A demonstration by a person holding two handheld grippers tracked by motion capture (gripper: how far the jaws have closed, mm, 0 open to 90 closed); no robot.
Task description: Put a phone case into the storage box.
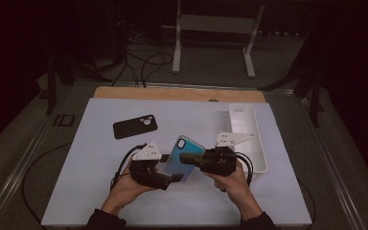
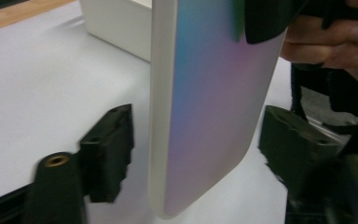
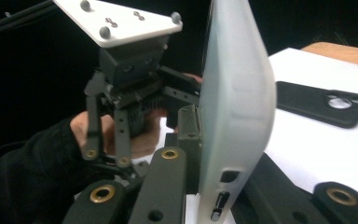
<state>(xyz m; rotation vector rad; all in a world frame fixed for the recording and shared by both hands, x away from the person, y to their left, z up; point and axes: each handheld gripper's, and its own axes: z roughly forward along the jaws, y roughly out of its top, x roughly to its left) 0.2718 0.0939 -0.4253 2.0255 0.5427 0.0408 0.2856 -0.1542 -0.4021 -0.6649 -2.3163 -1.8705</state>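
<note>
- Right tongs [image 1: 188, 158] clenched on iridescent phone case [image 1: 184, 155], held above desk [image 1: 100, 191] front-centre.
- Left tongs [image 1: 175, 178] released, jaws either side of case's lower end, apart.
- Black case [image 1: 134, 126] lies toward rear-left.

Phone case [image 2: 205, 107] top cut off

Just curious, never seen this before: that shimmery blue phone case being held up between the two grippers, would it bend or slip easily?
The phone case probably flexes a little: it looks like a thin empty shell with soft rounded edges. Its glossy back could be slippery, so a pinch at one edge, as the right gripper has it, may let it swing. It is likely light, since it stays up held by one edge.
</note>
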